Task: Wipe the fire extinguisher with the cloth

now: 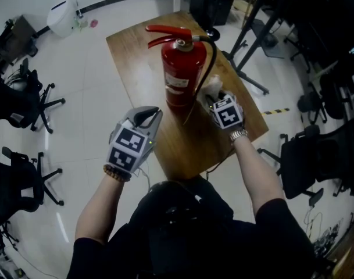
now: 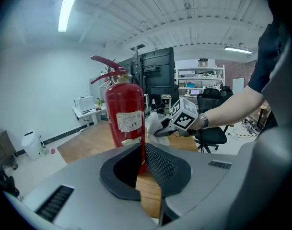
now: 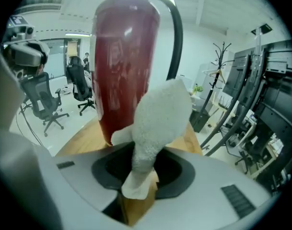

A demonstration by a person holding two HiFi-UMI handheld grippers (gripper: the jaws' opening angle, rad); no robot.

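Here we hold the cloth (image 1: 211, 87) pinched in our right gripper (image 1: 211, 99), just beside the right flank of the extinguisher (image 1: 179, 68), upright on the table (image 1: 130, 51); its axis is vertical, so strokes should run along it. Our left gripper (image 1: 152, 116), clenched empty, hangs further off.

1 extinguisher (image 1: 179, 68), 1 cloth (image 1: 212, 86) — 2 grippers (image 1: 154, 114) (image 1: 208, 99)

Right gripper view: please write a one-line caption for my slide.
Right gripper holds a white cloth next to the red fire extinguisher on the table.
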